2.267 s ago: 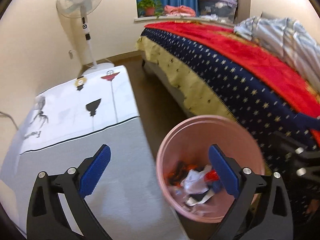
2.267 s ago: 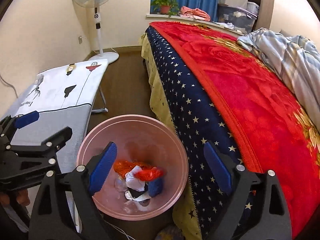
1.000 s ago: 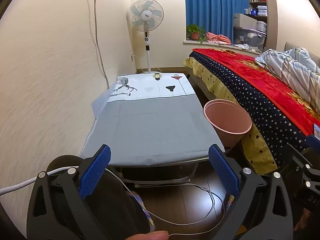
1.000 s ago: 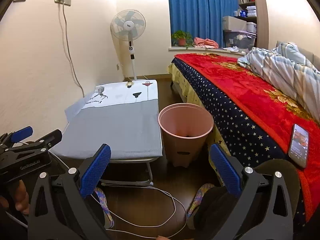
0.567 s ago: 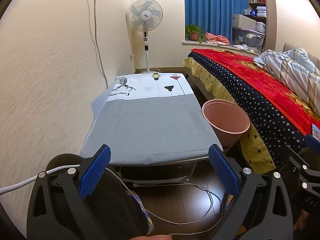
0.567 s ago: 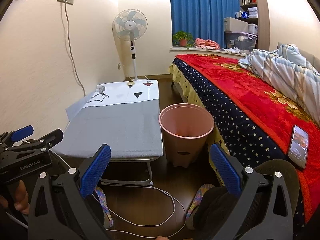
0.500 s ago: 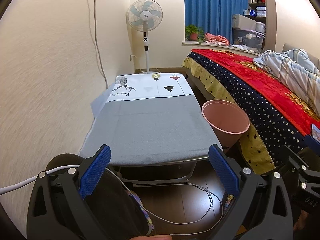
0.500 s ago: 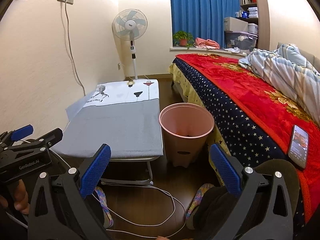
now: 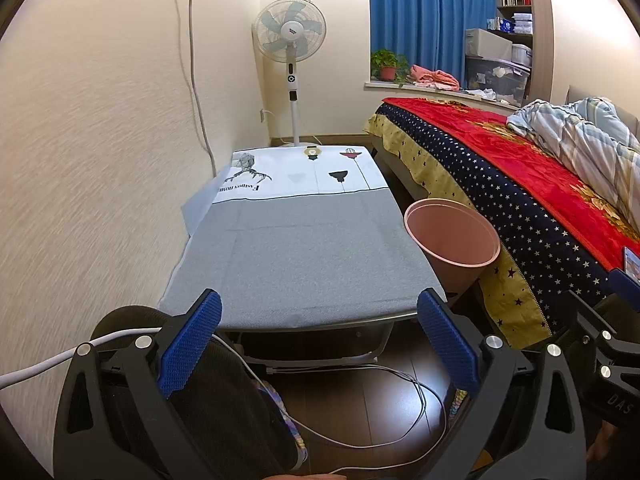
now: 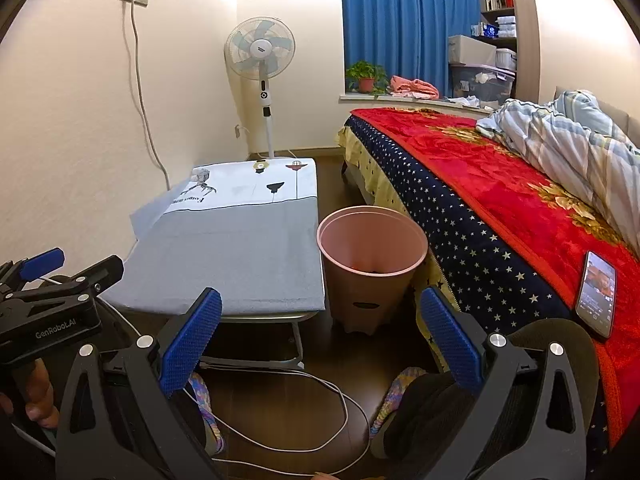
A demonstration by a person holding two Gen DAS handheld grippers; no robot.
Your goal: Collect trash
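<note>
left gripper [image 9: 318,344]: jaws wide apart, empty | right gripper [image 10: 320,342]: jaws wide apart, empty, level beside it

Both wrist views look low, side by side, toward the bin [image 9: 452,240] (shared, mid-distance)

Can't really make out what's inside the pink trash bin [image 10: 372,258] from either wrist view (just a sliver of something dark and reddish at the bottom). Phone [image 10: 597,293] screen too small to read. Left gripper [image 10: 56,276] cut off by the frame's left edge. Bed [image 9: 532,184] cropped on the right. Shelf [image 9: 514,20] clutter just a blur.
</note>
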